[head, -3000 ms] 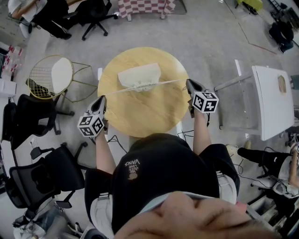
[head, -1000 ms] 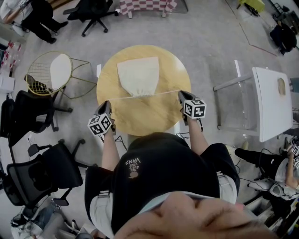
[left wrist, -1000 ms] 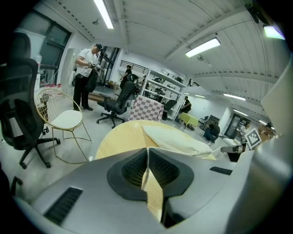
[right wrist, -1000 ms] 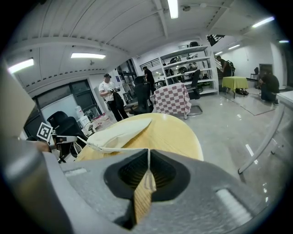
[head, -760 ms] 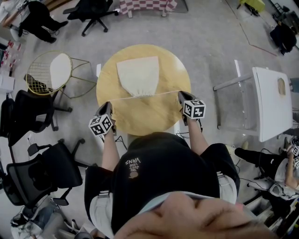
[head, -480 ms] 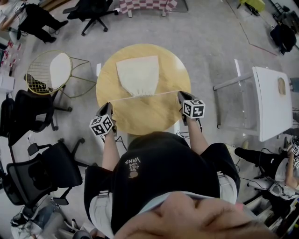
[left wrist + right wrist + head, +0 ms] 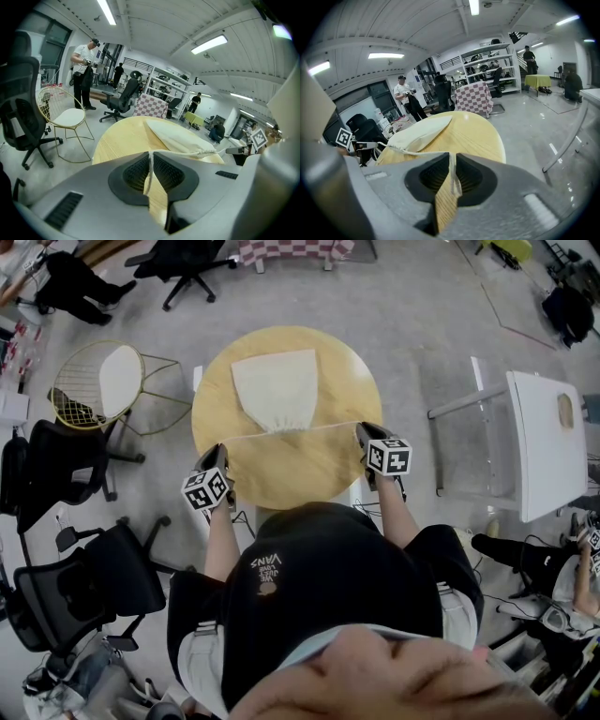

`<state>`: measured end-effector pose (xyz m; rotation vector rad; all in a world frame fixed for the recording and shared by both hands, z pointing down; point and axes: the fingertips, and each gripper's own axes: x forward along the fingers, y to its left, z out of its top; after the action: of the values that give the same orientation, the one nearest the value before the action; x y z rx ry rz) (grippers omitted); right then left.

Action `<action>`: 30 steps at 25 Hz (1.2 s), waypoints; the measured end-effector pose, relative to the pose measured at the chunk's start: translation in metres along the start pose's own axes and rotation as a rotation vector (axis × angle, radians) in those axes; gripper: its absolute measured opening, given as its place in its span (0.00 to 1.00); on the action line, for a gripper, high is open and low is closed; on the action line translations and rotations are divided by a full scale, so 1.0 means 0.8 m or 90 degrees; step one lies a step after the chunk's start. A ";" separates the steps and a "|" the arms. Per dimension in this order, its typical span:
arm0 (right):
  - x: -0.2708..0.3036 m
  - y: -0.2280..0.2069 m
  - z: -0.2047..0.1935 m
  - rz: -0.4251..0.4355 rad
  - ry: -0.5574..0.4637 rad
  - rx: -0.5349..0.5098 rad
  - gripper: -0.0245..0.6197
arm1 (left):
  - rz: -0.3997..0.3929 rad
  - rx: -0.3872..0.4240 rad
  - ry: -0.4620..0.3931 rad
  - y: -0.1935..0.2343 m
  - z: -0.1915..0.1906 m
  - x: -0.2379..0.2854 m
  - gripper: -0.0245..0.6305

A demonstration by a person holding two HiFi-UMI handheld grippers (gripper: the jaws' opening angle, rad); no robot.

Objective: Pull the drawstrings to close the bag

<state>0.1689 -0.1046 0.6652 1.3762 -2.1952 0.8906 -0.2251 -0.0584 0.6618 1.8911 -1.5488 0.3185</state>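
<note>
A cream drawstring bag (image 7: 275, 388) lies flat on the round wooden table (image 7: 291, 470), its gathered mouth toward me. Its drawstring (image 7: 309, 427) runs sideways from the mouth to both grippers. At the table's near left edge, my left gripper (image 7: 218, 448) has its jaws opening, with the pads still on the string end (image 7: 149, 168). At the near right edge, my right gripper (image 7: 361, 430) has its jaws opening, and the string (image 7: 452, 176) hangs loosely in the gap. Both gripper views show the bag (image 7: 180, 138) (image 7: 419, 133) ahead.
A gold wire chair (image 7: 98, 390) stands left of the table, with black office chairs (image 7: 56, 479) nearer me. A white table (image 7: 553, 442) is on the right. A checkered stand (image 7: 291, 254) and other people are farther off.
Three seconds ago the grippers were wider apart, with the string taut and the bag lying sideways. Since one second ago the hands have barely moved and the string has slackened slightly.
</note>
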 end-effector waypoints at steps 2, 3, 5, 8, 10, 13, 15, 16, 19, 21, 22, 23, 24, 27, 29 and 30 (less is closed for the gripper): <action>0.000 -0.002 -0.003 0.001 0.001 0.003 0.11 | 0.000 -0.002 0.001 -0.001 -0.003 0.001 0.11; 0.001 -0.002 -0.004 0.002 0.002 0.005 0.16 | 0.000 -0.004 0.003 0.000 -0.004 0.001 0.11; 0.004 -0.002 -0.005 0.004 0.005 0.006 0.18 | 0.001 -0.007 0.005 0.002 -0.005 0.002 0.12; 0.003 -0.001 -0.005 0.011 0.003 0.009 0.18 | 0.000 -0.011 0.004 -0.002 -0.006 0.002 0.12; 0.002 0.001 -0.002 0.017 -0.001 0.014 0.18 | -0.005 -0.014 0.001 -0.007 -0.005 0.003 0.15; 0.001 0.003 0.000 0.022 -0.007 0.015 0.18 | -0.007 -0.012 -0.006 -0.011 -0.003 0.003 0.17; 0.000 0.005 0.003 0.024 -0.012 0.014 0.18 | -0.002 -0.009 -0.012 -0.009 -0.001 0.001 0.17; -0.001 0.006 0.005 0.025 -0.016 0.014 0.18 | 0.001 -0.009 -0.014 -0.007 0.001 -0.001 0.17; -0.002 0.008 0.011 0.029 -0.024 0.012 0.18 | 0.014 -0.016 -0.017 0.001 0.003 -0.005 0.19; -0.004 0.008 0.015 0.029 -0.028 0.011 0.18 | 0.018 -0.021 -0.020 0.002 0.005 -0.007 0.19; -0.006 0.007 0.017 0.028 -0.031 0.009 0.18 | 0.019 -0.021 -0.022 0.002 0.005 -0.009 0.19; -0.007 0.007 0.018 0.026 -0.035 0.007 0.18 | 0.020 -0.018 -0.024 0.001 0.006 -0.010 0.19; -0.008 0.007 0.019 0.025 -0.039 0.004 0.18 | 0.020 -0.015 -0.027 -0.001 0.007 -0.010 0.19; -0.008 0.010 0.022 0.028 -0.045 0.000 0.18 | 0.014 -0.004 -0.034 -0.010 0.012 -0.011 0.19; -0.007 0.013 0.024 0.031 -0.047 -0.001 0.18 | 0.005 0.004 -0.040 -0.016 0.017 -0.010 0.19; -0.007 0.015 0.025 0.032 -0.048 -0.002 0.18 | 0.000 0.009 -0.043 -0.019 0.020 -0.010 0.19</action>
<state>0.1607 -0.1110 0.6440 1.3805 -2.2953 0.8663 -0.2161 -0.0611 0.6399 1.9299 -1.5955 0.2682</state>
